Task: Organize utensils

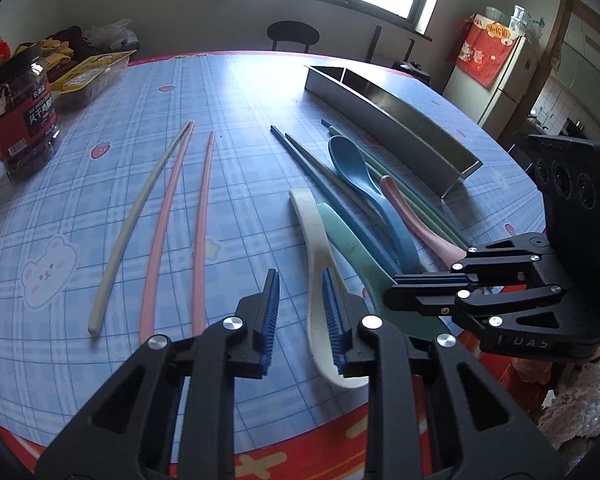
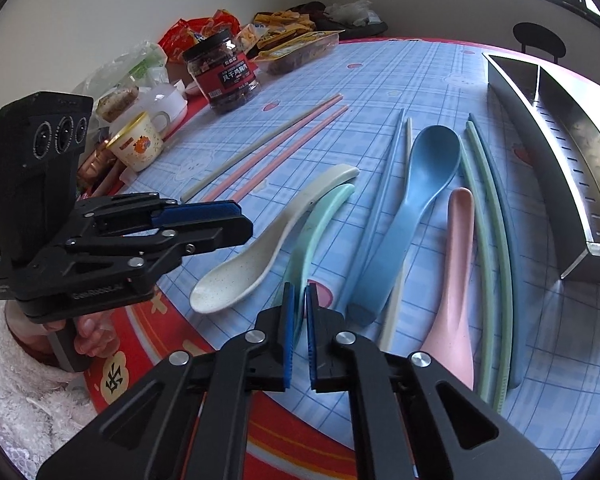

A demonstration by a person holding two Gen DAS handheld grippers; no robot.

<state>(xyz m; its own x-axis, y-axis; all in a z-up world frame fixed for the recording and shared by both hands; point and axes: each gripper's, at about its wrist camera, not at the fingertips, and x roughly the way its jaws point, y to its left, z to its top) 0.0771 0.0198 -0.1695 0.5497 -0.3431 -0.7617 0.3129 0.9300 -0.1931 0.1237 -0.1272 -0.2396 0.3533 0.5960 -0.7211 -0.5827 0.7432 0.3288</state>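
smooth curved mint spoon (image 2: 312,232), pinched edgewise.

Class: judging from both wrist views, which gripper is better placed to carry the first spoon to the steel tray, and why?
Right. The right gripper is already shut on the mint-green spoon. The steel tray lies on its side of the table. The left gripper stands empty beside the white spoon.
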